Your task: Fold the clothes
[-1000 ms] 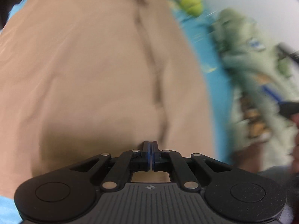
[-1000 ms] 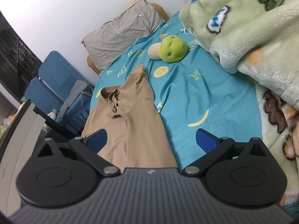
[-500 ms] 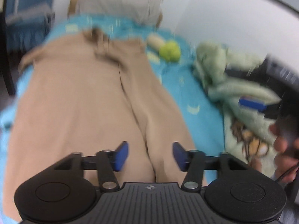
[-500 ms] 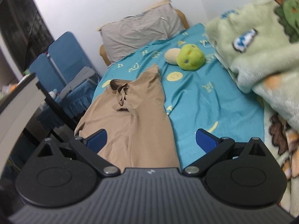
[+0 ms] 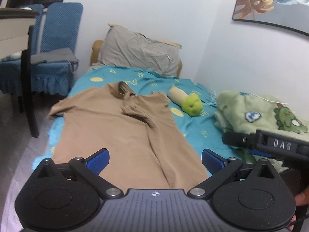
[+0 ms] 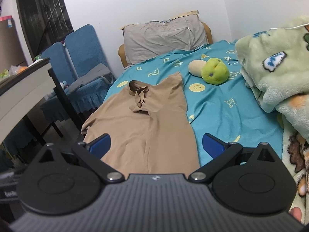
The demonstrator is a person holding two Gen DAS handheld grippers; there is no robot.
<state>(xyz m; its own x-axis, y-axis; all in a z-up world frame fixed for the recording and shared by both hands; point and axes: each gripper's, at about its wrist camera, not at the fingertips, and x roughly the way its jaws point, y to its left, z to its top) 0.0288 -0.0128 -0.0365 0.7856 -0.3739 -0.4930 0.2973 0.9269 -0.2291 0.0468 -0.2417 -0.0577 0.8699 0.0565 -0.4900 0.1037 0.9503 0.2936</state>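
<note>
A tan T-shirt (image 5: 119,131) lies on the teal bed sheet (image 5: 195,127), collar toward the pillow, its right side folded over the middle. It also shows in the right wrist view (image 6: 146,123). My left gripper (image 5: 155,159) is open and empty, held above the shirt's near hem. My right gripper (image 6: 156,146) is open and empty, also above the near hem. The right gripper's body (image 5: 270,147) shows at the right edge of the left wrist view.
A grey pillow (image 5: 139,54) lies at the bed's head. A green and cream plush toy (image 6: 210,71) lies right of the shirt. A green fleece blanket (image 6: 274,65) is heaped on the right. Blue chairs (image 5: 50,58) and a table (image 6: 21,96) stand left of the bed.
My left gripper was shut close over the shirt; it has opened, let go and pulled back and up. My right gripper has tilted up slightly, staying open.
</note>
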